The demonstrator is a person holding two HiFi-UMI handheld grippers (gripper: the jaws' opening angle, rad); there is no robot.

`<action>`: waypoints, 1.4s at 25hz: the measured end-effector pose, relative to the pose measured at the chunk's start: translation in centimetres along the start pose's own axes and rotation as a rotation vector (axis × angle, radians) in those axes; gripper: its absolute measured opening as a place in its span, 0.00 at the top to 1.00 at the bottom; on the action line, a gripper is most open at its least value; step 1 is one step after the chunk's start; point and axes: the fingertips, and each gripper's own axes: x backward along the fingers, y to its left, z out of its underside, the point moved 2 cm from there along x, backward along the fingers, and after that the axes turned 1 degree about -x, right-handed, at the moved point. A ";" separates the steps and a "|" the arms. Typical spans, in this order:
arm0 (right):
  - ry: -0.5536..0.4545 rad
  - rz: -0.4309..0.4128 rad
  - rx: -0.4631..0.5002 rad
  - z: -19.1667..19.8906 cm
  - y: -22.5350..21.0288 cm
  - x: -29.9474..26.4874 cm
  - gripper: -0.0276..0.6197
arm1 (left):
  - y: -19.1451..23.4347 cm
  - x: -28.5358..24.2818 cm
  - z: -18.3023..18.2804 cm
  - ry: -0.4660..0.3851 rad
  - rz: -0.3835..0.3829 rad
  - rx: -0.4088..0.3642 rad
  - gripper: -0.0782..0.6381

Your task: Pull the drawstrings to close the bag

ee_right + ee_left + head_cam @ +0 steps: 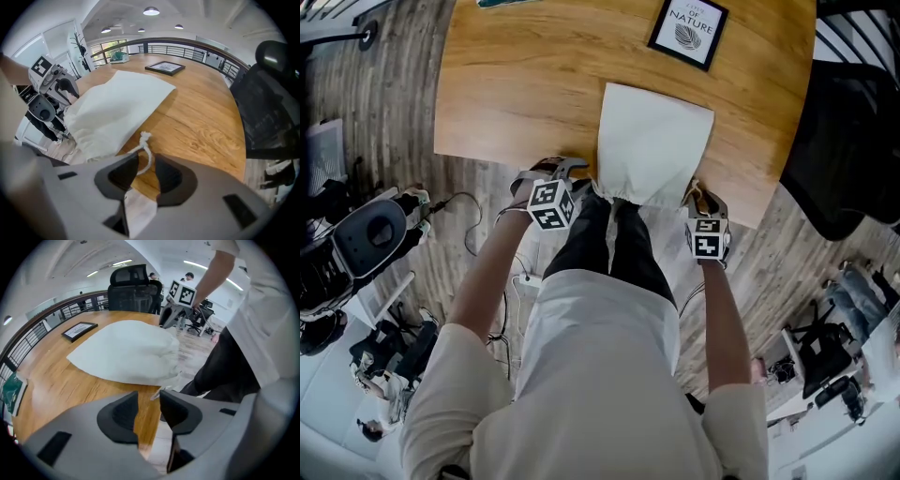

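Note:
A white cloth bag (652,145) lies on the wooden table (516,94), its gathered mouth at the near edge. My left gripper (575,172) sits just left of that mouth and my right gripper (696,193) just right of it. In the left gripper view the jaws (149,397) stand open, with a short pale string end (155,395) at their tips and the bag (126,355) beyond. In the right gripper view the jaws (146,161) are open too. The knotted drawstring (145,138) hangs loosely through the gap, touching neither pad that I can see.
A framed print (688,31) lies at the table's far side, beyond the bag. A black office chair (848,141) stands off the right end. The person's legs are close against the near edge. Cables and equipment (366,234) lie on the floor to the left.

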 end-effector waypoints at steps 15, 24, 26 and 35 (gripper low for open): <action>0.025 0.000 -0.007 -0.2 0.5 -0.1 0.92 | -1.1 -1.3 -0.6 -0.026 0.063 -0.050 0.88; -0.076 0.122 -0.144 -0.6 -0.8 0.5 0.95 | 0.4 1.0 -0.8 -0.184 -0.092 0.334 0.89; -0.114 0.164 -0.149 -1.1 -1.1 1.3 0.95 | 0.6 1.5 -0.6 -0.191 -0.152 0.384 0.89; -0.294 0.306 -0.314 -3.3 -2.7 6.3 0.95 | 1.2 6.4 -2.4 -0.377 -0.340 0.529 0.89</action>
